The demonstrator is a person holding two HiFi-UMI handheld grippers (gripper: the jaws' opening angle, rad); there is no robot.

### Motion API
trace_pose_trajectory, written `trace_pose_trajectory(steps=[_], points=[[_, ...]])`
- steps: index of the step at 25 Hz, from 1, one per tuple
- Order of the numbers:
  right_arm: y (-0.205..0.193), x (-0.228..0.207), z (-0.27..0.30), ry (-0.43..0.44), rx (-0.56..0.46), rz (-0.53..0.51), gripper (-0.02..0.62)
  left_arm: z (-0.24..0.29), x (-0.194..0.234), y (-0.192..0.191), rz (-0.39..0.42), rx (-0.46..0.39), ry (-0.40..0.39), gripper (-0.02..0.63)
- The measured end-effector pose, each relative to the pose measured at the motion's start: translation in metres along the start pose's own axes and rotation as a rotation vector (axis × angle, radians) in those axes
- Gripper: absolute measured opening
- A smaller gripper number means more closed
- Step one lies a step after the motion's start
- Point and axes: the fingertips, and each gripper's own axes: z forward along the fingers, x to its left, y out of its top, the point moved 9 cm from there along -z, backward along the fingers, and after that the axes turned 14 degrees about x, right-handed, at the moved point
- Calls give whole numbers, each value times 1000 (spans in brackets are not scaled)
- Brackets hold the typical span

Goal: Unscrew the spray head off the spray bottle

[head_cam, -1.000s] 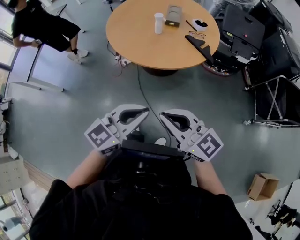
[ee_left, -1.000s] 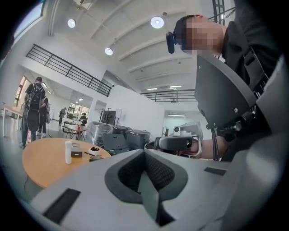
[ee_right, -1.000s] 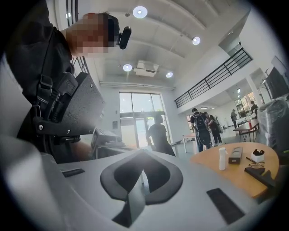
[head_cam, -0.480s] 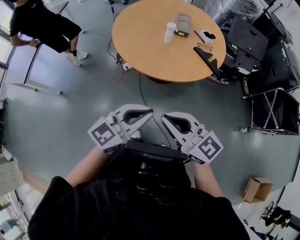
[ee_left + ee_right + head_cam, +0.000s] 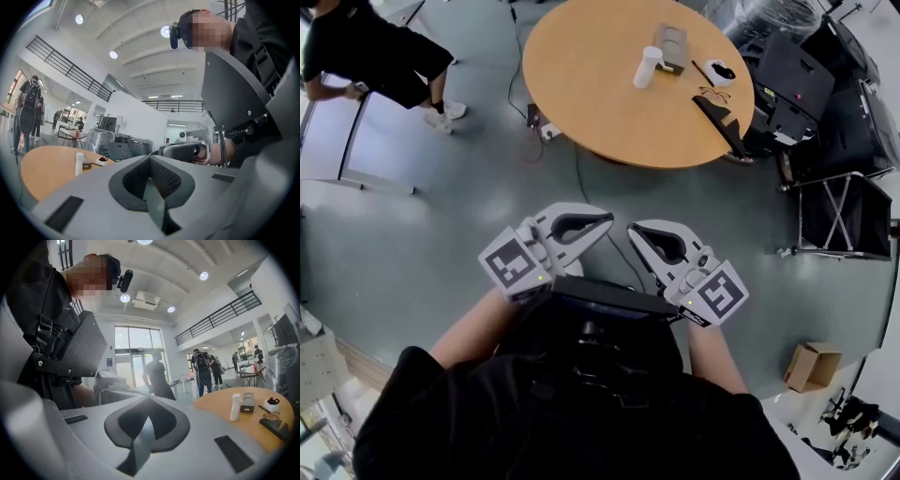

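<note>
We've got two tools here, one per hand, both held out about level in front of our chest, and both empty. The left tool (image 5: 607, 219) has its jaws closed right up with nothing between the pads. The right tool (image 5: 633, 230) is the same deal, shut tight on nothing. Their tips sit near each other but apart, angled in a bit.

The one spray bottle (image 5: 647, 67) isn't near either tool. It stands upright on the one round wooden table (image 5: 591, 103), well ahead of both tips, across a stretch of grey floor (image 5: 441, 216). It's white, and too small from here to say anything about its spray head.

Just beside the bottle, a little further from the tools, sits one grey box (image 5: 672, 47). Over toward the right tool's side of the table we count:
- one small white-and-black thing (image 5: 719, 69)
- one pair of glasses (image 5: 712, 93)
- one dark flat thing (image 5: 719, 114) right at the table edge

One cable (image 5: 581, 183) runs over the floor from under the table toward the tools. One cardboard box (image 5: 813, 366) sits on the floor, off to the outside of the right tool. One person in dark clothes (image 5: 375, 52) is way ahead of the left tool, off to its outer side.
</note>
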Motion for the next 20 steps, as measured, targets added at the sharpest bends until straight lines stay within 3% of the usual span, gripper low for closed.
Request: trace_pose_trajectory(steps=[5,11,20], points=[[12,-1,23,-14,-36,6,0,-12,21,1,10,-2,-26,15],[13,-3,35,-33,14,15,0,-16,34,-4,-14,-5,-31,15],[2,-42,17,7,-32,20,0,23,37,-1,-35,-13,-15,15]])
